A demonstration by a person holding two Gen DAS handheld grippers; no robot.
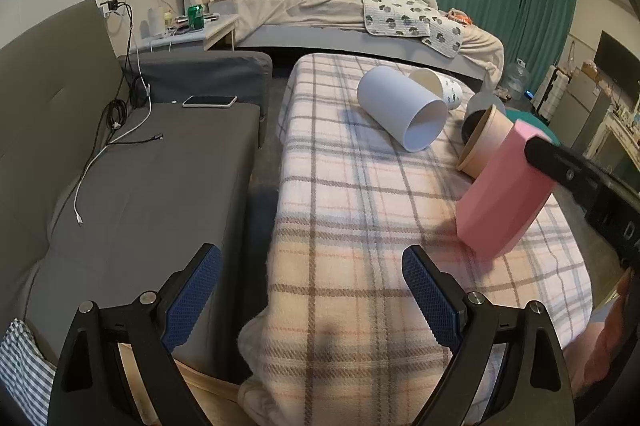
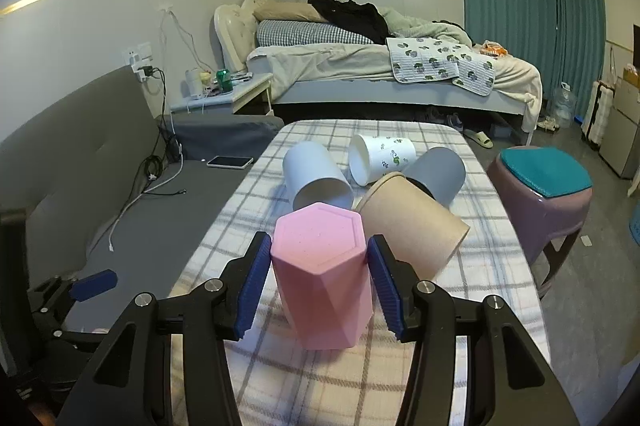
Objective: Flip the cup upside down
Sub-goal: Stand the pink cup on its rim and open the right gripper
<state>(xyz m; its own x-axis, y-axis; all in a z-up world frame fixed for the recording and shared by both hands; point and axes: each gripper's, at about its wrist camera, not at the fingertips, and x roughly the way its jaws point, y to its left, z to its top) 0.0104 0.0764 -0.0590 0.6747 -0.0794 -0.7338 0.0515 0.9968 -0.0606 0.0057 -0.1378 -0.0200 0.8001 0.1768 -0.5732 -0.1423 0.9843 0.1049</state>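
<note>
A pink hexagonal cup (image 2: 322,274) stands bottom-up, tilted, with its lower edge on the plaid-covered table (image 2: 304,378). My right gripper (image 2: 320,276) is shut on it, one blue pad on each side. In the left wrist view the pink cup (image 1: 502,194) leans at the right, held by the right gripper's black finger. My left gripper (image 1: 312,294) is open and empty over the table's near left edge.
Several cups lie on their sides behind: a white one (image 2: 316,176), a leaf-patterned one (image 2: 380,158), a grey one (image 2: 438,172) and a tan one (image 2: 412,222). A grey sofa (image 1: 132,186) with a phone (image 1: 210,101) is on the left. A purple stool (image 2: 540,194) stands on the right.
</note>
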